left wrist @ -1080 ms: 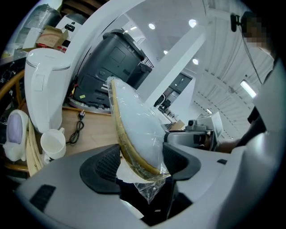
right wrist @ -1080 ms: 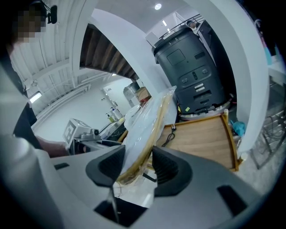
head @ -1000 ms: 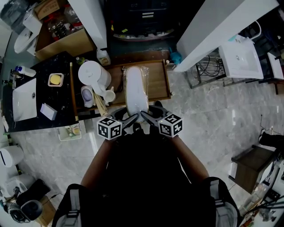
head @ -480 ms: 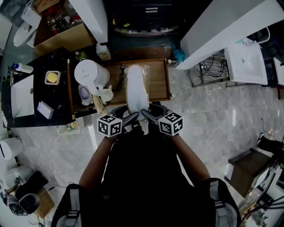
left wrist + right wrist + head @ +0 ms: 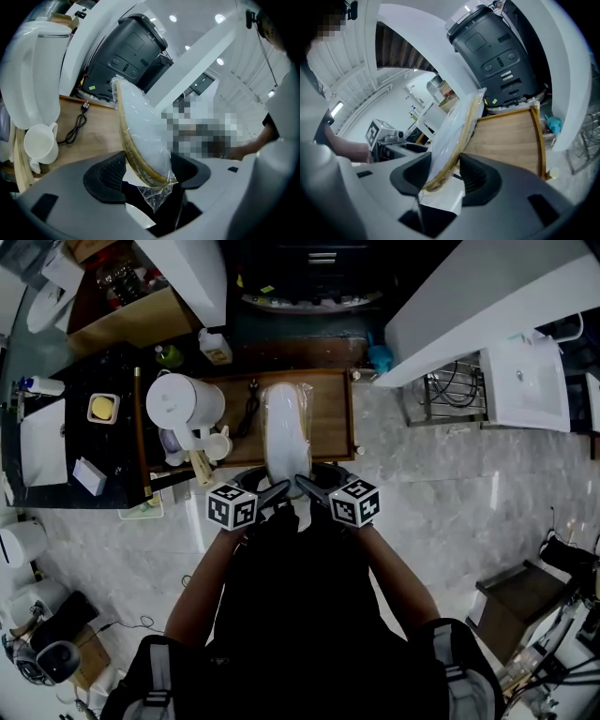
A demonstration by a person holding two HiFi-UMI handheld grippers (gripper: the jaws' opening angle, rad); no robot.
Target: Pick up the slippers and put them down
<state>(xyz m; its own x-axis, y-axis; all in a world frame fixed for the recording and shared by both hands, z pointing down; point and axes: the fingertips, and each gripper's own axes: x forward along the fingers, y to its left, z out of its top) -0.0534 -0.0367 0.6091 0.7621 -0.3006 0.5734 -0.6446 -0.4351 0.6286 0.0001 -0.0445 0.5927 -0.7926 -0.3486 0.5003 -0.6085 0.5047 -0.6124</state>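
Two grippers share one load. The left gripper and right gripper each have their jaws clamped on the near end of the plastic-wrapped slippers, set fairly wide around the bundle. The slippers stretch away over the wooden surface; I cannot tell whether the far tip touches it.

Risks:
- The wrap looks slick and the hold is at one end only, so the long free end may sag or slide out between the pads.
- A swing left could clip the mug or kettle.

Pose: forearms converge, grippers side by side, both angled forward and down, marker cubes uppermost.
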